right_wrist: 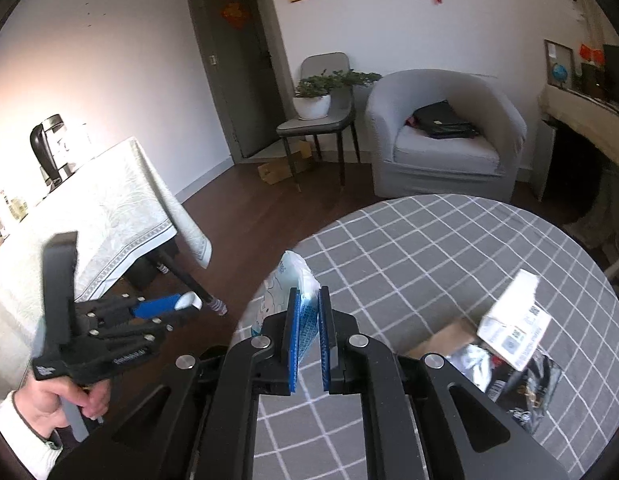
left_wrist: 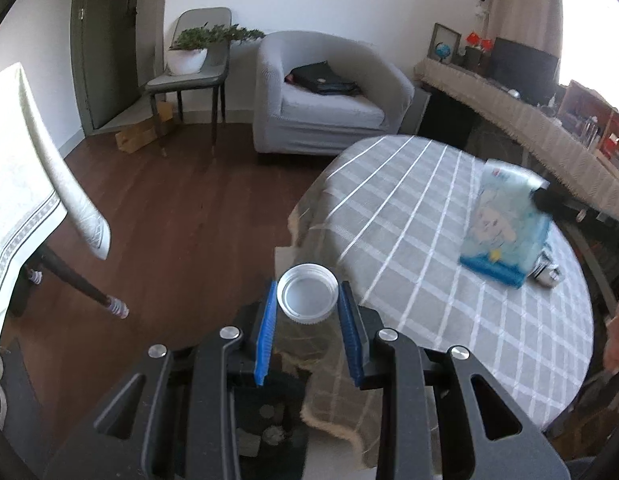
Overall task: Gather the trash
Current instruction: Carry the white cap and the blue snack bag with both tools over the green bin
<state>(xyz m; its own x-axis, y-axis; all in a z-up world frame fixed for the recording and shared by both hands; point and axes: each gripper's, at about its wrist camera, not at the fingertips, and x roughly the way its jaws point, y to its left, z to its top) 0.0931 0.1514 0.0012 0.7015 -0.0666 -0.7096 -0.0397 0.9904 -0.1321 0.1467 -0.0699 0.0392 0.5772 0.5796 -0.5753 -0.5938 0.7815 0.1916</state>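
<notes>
Over the round table in its grey white-checked cloth, two bits of trash lifted clear, apparently for carrying off to a bin that shows in neither view. In the left gripper: a clear plastic bottle with a white screw cap, clamped upright by its neck between the blue pads, cap just above the jaws, body hanging below. In the right gripper: a flat pale-blue printed plastic packet, pinched by one edge in jaws nearly closed, the rest sticking out forward past the pads. Left on the table, near its right edge: a torn white cardboard box and a crumpled black-and-silver wrapper, both well apart from either gripper.
</notes>
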